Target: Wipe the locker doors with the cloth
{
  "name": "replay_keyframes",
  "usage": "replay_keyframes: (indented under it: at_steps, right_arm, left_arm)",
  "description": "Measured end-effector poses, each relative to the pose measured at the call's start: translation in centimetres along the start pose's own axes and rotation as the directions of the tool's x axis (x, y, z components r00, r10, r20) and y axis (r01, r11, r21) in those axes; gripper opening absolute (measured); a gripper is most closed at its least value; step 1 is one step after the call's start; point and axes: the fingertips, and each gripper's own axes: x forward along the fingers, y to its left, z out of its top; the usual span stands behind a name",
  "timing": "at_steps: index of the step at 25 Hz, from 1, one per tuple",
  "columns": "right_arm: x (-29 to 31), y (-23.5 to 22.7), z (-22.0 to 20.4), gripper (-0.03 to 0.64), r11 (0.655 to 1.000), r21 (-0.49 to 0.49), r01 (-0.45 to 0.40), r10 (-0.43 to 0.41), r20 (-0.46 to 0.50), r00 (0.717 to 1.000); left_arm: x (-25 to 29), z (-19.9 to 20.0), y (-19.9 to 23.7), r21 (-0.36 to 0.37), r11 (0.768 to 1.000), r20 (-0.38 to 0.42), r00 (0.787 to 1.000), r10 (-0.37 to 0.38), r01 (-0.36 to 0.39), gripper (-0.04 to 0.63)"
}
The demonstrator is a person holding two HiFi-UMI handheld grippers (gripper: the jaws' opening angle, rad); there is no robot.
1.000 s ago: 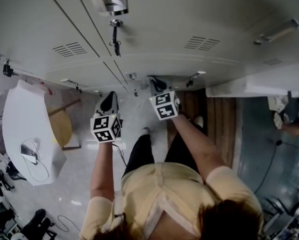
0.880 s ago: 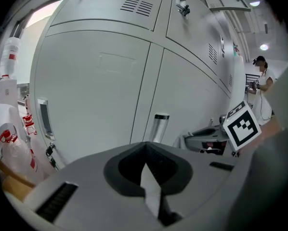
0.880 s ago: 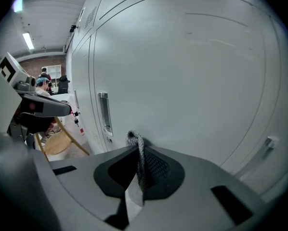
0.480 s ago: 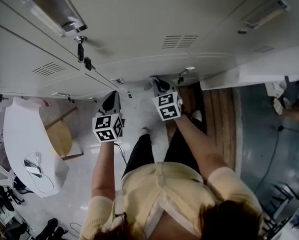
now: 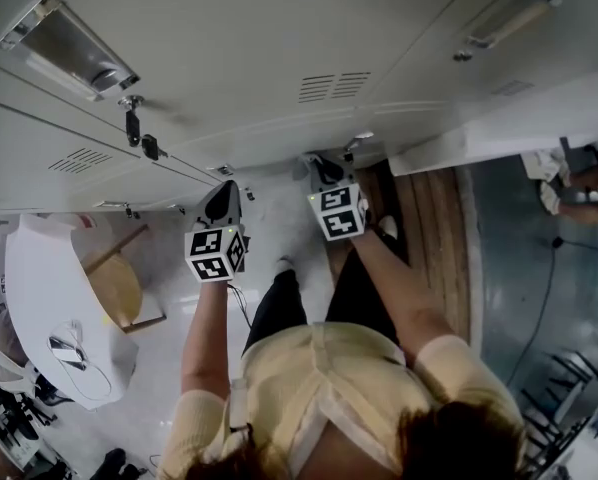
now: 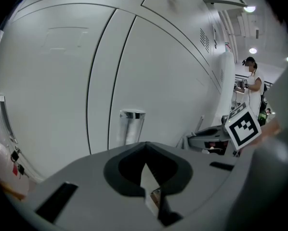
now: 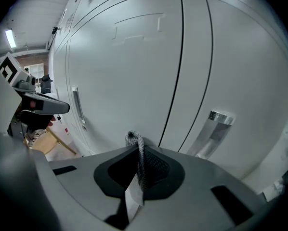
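Right gripper view, and there's the cloth: a dark, netty scrap pinched in the right gripper, jaws clamped hard on it, only a small knot of fabric poking past the tips. It hangs right in front of the doors, low down by the dark seam between two panels, with a chrome handle off to the right. Whether that tuft actually touches the metal, I can't tell from here. My read on the cloth: light, soft and floppy, next to no weight, so it should fold and drag along the door instead of pressing flat. With so little sticking out, the hard jaw tips could meet the paint before the fabric does. A better hold, I'd judge, is further back on a bunched edge, leaving a fuller pad out front. Over to the left gripper view: the left gripper has its jaws pressed together on nothing at all, just a pale sliver of pad showing between them. It points at the same grey doors, another handle standing just beyond its nose. Head view now: both grippers are side by side, apart from each other, down near the lower edge of the locker front. The cloth itself is too small to make out there.
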Motion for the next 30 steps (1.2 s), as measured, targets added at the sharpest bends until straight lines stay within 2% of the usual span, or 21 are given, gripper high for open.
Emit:
replay_keyframes:
  at_steps: [12, 30]
  right_arm:
    - [-0.8, -1.8, -0.8, 0.015, 0.999, 0.028, 0.044, -0.043, -0.016, 0.999]
    - [-5.4, -2.2, -0.9, 0.015, 0.994, 0.049, 0.093, -0.094, 0.018, 0.995]
  left_arm:
    - [0.3, 0.0, -1.0, 0.005, 1.0, -0.011, 1.0, -0.02, 0.02, 0.002]
    - [-3.7, 0.3, -1.5, 0.031, 1.0, 0.029, 1.0, 0.002, -0.003, 0.002]
